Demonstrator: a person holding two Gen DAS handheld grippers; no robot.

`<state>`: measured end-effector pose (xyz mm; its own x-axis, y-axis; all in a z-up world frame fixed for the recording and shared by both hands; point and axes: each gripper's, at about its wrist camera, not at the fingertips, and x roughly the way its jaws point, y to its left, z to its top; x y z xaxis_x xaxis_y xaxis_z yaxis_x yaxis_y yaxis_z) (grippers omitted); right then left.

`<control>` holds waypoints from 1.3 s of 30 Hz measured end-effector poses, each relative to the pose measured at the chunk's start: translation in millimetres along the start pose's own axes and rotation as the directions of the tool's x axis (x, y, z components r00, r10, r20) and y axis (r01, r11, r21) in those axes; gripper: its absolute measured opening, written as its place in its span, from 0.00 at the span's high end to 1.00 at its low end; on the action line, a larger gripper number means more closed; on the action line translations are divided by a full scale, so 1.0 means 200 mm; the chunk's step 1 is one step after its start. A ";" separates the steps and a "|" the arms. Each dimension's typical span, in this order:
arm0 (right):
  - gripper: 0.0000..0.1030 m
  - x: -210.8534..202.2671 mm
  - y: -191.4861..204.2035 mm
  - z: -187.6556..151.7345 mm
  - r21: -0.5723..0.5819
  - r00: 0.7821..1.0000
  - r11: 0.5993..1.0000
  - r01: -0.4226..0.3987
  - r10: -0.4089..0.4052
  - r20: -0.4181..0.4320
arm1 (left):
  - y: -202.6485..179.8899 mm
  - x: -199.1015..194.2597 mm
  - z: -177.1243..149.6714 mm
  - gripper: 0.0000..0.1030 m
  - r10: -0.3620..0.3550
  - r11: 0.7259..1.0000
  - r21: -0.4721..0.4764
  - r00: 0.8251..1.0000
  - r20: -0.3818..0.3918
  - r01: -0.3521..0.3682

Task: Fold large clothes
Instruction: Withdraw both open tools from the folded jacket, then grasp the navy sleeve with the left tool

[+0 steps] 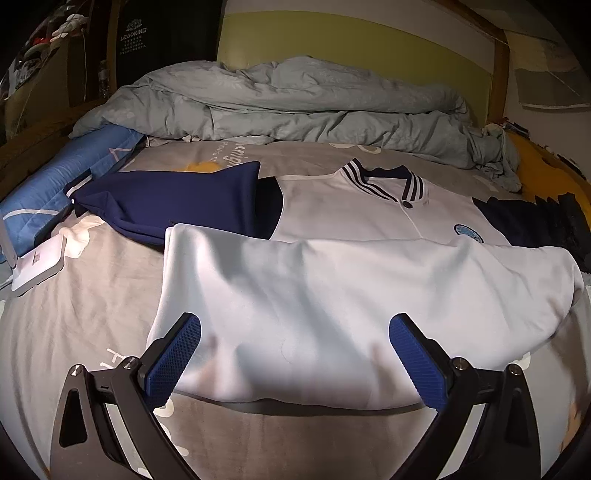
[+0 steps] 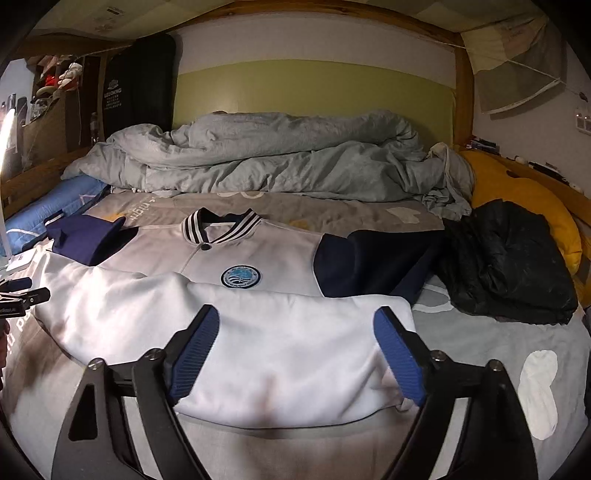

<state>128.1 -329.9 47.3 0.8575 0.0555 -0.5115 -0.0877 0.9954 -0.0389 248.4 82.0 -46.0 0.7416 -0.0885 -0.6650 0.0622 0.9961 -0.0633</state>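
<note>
Trouble ahead: both claws, left [image 1: 295,354] and right [image 2: 297,354], gape wide and empty above the jacket [image 2: 258,350], whose loose folded hem beneath them could slide back open.

White letters reading "LEAOKING" stand under a small crest on a black hanging cloth [image 1: 135,35] at about eleven o'clock in the left wrist view; the smaller lines beneath are too fine to read. On the grey bedsheet [image 1: 221,151], at twelve o'clock from the jacket [image 1: 351,206], pale upside-down lettering shows but cannot be made out. The jacket's round blue badge [image 2: 241,276] carries a wave emblem; its ring of text is too small to read.
</note>
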 end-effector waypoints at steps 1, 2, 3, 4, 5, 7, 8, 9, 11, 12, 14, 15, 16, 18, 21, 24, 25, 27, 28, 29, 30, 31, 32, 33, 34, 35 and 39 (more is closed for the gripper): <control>0.14 0.00 0.00 0.00 -0.001 1.000 1.000 -0.004 0.004 -0.002 | 0.00 0.00 0.00 0.00 0.000 1.000 0.000 1.000 0.001 0.000; 0.11 0.00 0.00 0.00 -0.003 1.000 1.000 -0.005 0.005 -0.005 | 0.00 0.00 0.00 0.00 0.001 1.000 0.001 1.000 0.001 -0.001; 0.10 0.01 0.00 0.00 -0.003 1.000 1.000 -0.005 0.005 -0.008 | 0.01 0.00 0.00 0.00 0.000 1.000 0.002 1.000 0.001 0.000; 0.06 0.01 0.00 0.00 0.000 1.000 1.000 -0.005 0.005 -0.009 | 0.01 0.00 0.00 0.00 0.000 1.000 0.001 1.000 0.001 0.000; 0.03 0.01 0.00 0.00 0.003 1.000 1.000 -0.006 0.006 -0.010 | 0.01 0.00 0.00 0.00 -0.001 1.000 -0.001 1.000 0.001 0.001; 0.01 0.01 0.00 0.00 0.009 1.000 1.000 -0.011 0.011 -0.010 | 0.01 -0.01 0.01 0.00 -0.003 1.000 -0.003 1.000 0.002 0.003; 0.01 0.02 0.00 0.00 0.010 1.000 1.000 -0.010 0.010 -0.012 | 0.01 -0.01 0.01 0.00 -0.001 1.000 -0.002 1.000 0.001 0.001; 0.01 0.02 0.00 -0.01 0.011 1.000 1.000 -0.009 0.009 -0.014 | 0.01 -0.01 0.01 0.00 -0.002 1.000 -0.002 1.000 -0.001 0.002; 0.01 0.02 0.00 -0.01 0.012 1.000 1.000 -0.007 0.008 -0.022 | 0.01 -0.02 0.02 0.00 -0.012 1.000 0.006 1.000 0.001 0.012; 0.01 0.03 -0.01 -0.01 0.012 1.000 1.000 -0.007 0.007 -0.027 | 0.01 -0.03 0.02 0.00 -0.013 1.000 0.013 1.000 0.007 0.013; 0.01 0.03 -0.01 -0.01 0.010 0.999 1.000 -0.002 0.003 -0.035 | 0.01 -0.05 0.03 0.00 -0.011 1.000 0.022 1.000 0.023 0.010; 0.01 0.04 -0.01 -0.01 0.009 0.999 1.000 0.010 -0.009 -0.037 | 0.01 -0.06 0.03 0.00 -0.013 1.000 0.023 1.000 0.027 0.012; 0.01 0.05 -0.02 -0.01 0.011 0.999 1.000 0.020 -0.020 -0.039 | 0.02 -0.07 0.04 0.00 -0.015 1.000 0.025 0.999 0.028 0.015; 0.01 0.06 -0.03 -0.02 0.023 0.998 0.999 0.032 -0.031 -0.048 | 0.04 -0.08 0.07 0.00 -0.012 0.999 0.033 0.999 0.036 0.011; 0.01 0.08 -0.06 -0.01 0.055 0.998 0.998 0.044 -0.041 -0.055 | 0.14 -0.08 0.20 0.00 -0.028 1.000 0.003 0.998 0.062 0.028; 0.01 0.09 -0.09 0.00 0.080 0.998 0.995 0.052 -0.048 -0.051 | 0.34 -0.13 0.39 0.01 0.034 0.997 -0.078 0.982 0.185 -0.019; 0.01 0.09 -0.09 0.00 0.080 0.997 0.995 0.061 -0.058 -0.046 | 0.39 -0.12 0.43 0.01 0.056 0.996 -0.086 0.978 0.199 -0.039; 0.01 0.10 -0.09 0.00 0.065 0.997 0.995 0.075 -0.073 -0.038 | 0.52 -0.07 0.51 0.05 0.087 0.992 -0.108 0.978 0.191 -0.067; 0.01 0.11 -0.09 0.01 0.054 0.996 0.995 0.081 -0.079 -0.036 | 0.59 -0.04 0.54 0.05 0.091 0.990 -0.119 0.979 0.180 -0.070; 0.01 0.12 -0.08 0.01 0.045 0.996 0.995 0.086 -0.084 -0.035 | 0.67 0.02 0.57 0.08 0.104 0.987 -0.137 0.981 0.165 -0.081; 0.01 0.12 -0.08 0.01 0.040 0.996 0.995 0.086 -0.085 -0.035 | 0.74 0.07 0.59 0.11 0.123 0.983 -0.155 0.981 0.148 -0.100; 0.01 0.13 -0.09 0.01 0.042 0.996 0.996 0.083 -0.081 -0.036 | 0.81 0.13 0.60 0.12 0.144 0.977 -0.175 0.982 0.125 -0.121; 0.01 0.15 -0.09 0.01 0.048 0.996 0.996 0.076 -0.074 -0.041 | 0.89 0.20 0.61 0.12 0.156 0.971 -0.196 0.983 0.092 -0.136; 0.01 0.16 -0.09 0.01 0.057 0.997 0.996 0.063 -0.060 -0.049 | 0.96 0.26 0.62 0.12 0.162 0.968 -0.206 0.985 0.065 -0.145; 0.01 0.18 -0.09 0.02 0.066 0.998 0.997 0.042 -0.039 -0.053 | 1.05 0.34 0.64 0.12 0.181 0.962 -0.212 0.983 0.034 -0.170; 0.01 0.20 -0.08 0.05 0.068 0.999 0.998 0.019 -0.015 -0.050 | 1.10 0.39 0.65 0.12 0.197 0.959 -0.211 0.980 0.019 -0.189; 0.01 0.23 0.04 0.22 0.042 1.000 0.999 -0.004 0.003 0.010 | 1.31 0.62 0.63 0.14 0.251 0.931 -0.257 0.966 -0.061 -0.258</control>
<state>189.3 -315.0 61.8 0.8625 0.0594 -0.5026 -0.0692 0.9976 -0.0008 441.0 333.2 -50.9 0.6911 0.1642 -0.7038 -0.3052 0.9491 -0.0783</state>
